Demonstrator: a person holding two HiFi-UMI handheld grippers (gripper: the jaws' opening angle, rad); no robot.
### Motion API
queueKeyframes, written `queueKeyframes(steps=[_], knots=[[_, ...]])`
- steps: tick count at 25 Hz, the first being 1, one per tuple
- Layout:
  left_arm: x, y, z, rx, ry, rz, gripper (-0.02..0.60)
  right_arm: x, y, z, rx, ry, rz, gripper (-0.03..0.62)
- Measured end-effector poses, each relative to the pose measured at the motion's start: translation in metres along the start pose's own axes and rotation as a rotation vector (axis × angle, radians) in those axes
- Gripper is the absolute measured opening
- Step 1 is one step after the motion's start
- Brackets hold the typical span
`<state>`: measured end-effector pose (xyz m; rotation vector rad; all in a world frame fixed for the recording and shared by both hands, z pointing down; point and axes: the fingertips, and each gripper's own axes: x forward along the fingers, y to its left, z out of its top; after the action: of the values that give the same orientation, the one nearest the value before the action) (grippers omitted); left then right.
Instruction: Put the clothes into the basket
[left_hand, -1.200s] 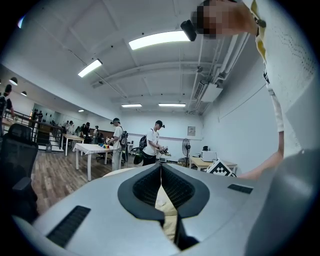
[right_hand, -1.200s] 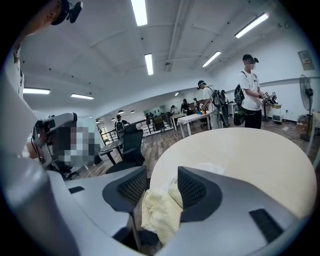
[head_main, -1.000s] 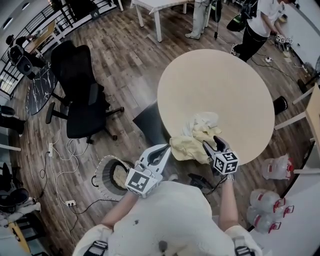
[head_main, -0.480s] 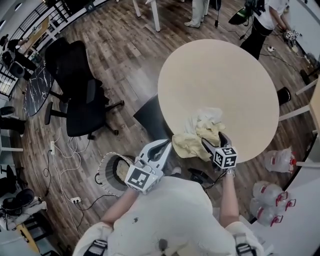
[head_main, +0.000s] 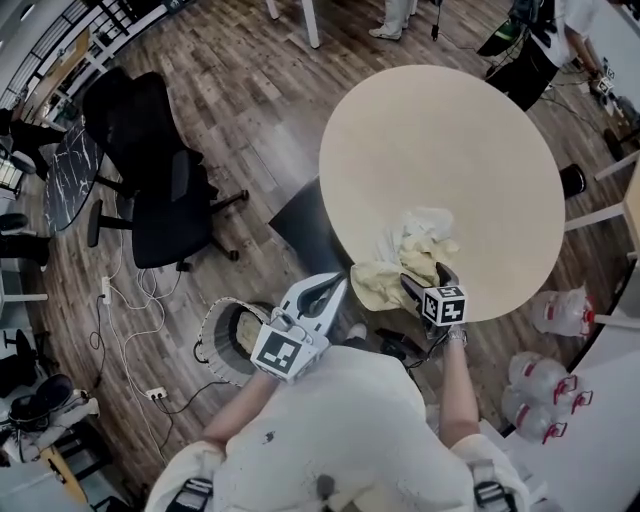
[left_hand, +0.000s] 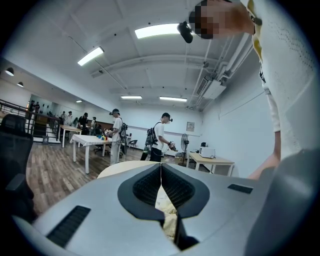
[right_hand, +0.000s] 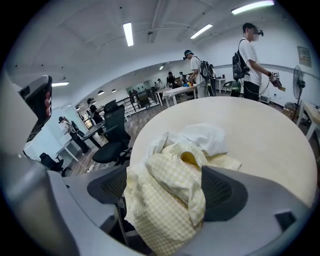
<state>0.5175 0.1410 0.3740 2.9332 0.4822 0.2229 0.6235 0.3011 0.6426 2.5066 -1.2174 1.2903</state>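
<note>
A brown wood-plank floor (head_main: 260, 110) runs through a big open room. A round beige table (head_main: 450, 140) stands at the right, with a black office chair (head_main: 165, 215) to its left and a dark marbled table (head_main: 72, 180) at the far left. Cables (head_main: 125, 310) and a power strip (head_main: 152, 393) lie on the floor at near left. Clear water jugs (head_main: 535, 378) sit at near right. The walls (left_hand: 235, 110) are white, and long strip lights (left_hand: 159, 31) glow on the white ceiling. Far off stand a white table (left_hand: 92, 141), a fan (left_hand: 184, 144) and a dark railing (left_hand: 12, 105).

Bright ceiling strip lights, fisheye warping, dark corners
</note>
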Motion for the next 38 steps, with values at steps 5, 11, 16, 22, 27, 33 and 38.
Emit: queueKeyframes(steps=[5, 11, 16, 22, 27, 33, 38], knots=[[-0.005, 0.027, -0.006, 0.002, 0.013, 0.019, 0.021, 0.027, 0.004, -0.011, -0.005, 0.049, -0.019, 0.465], [-0.007, 0.053, -0.008, -0.003, 0.031, 0.029, 0.021, 0.055, -0.001, -0.013, -0.002, 0.084, -0.066, 0.465], [-0.006, 0.076, -0.009, 0.000, 0.029, 0.033, 0.021, 0.075, -0.005, -0.014, 0.006, 0.106, -0.094, 0.463], [-0.003, 0.095, -0.007, -0.006, 0.035, 0.032, 0.021, 0.091, -0.011, -0.019, -0.020, 0.133, -0.153, 0.462], [-0.002, 0.110, -0.005, -0.009, 0.042, 0.039, 0.021, 0.100, -0.014, -0.015, -0.049, 0.137, -0.220, 0.451], [0.004, 0.118, -0.007, 0.000, 0.040, 0.034, 0.020, 0.106, -0.017, -0.016, -0.045, 0.126, -0.228, 0.436], [0.006, 0.118, -0.007, -0.006, 0.044, 0.030, 0.021, 0.106, -0.020, -0.014, -0.036, 0.132, -0.234, 0.393]])
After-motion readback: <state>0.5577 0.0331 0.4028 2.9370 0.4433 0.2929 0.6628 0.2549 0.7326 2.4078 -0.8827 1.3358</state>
